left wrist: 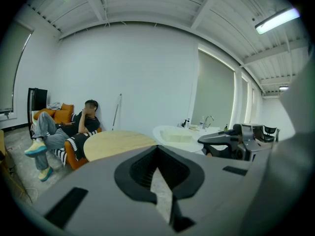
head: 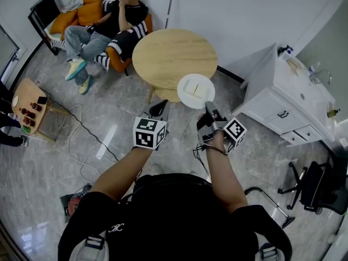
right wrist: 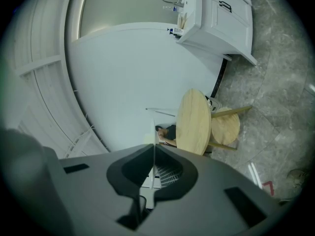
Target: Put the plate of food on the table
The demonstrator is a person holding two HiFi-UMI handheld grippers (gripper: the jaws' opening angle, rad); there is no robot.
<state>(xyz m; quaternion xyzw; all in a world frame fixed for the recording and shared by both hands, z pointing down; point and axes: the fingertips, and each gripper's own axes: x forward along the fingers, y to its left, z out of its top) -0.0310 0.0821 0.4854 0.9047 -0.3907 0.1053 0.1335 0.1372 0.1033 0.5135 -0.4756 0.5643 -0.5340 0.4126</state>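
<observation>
A white plate (head: 196, 90) with pale slabs of food hangs in the air just off the near right edge of the round wooden table (head: 173, 54). My right gripper (head: 208, 107) is shut on the plate's near rim. In the right gripper view the plate (right wrist: 154, 130) shows edge-on as a thin line between the jaws. My left gripper (head: 161, 109) is shut and empty, left of the plate and apart from it. The left gripper view shows the plate (left wrist: 178, 135) level beside the table (left wrist: 118, 142).
A person (head: 117, 22) sits on an orange chair behind the table. A white sink cabinet (head: 283, 99) stands to the right, a small wooden side table (head: 30, 105) far left, an office chair (head: 315, 186) at lower right. A cable (head: 81, 140) runs over the floor.
</observation>
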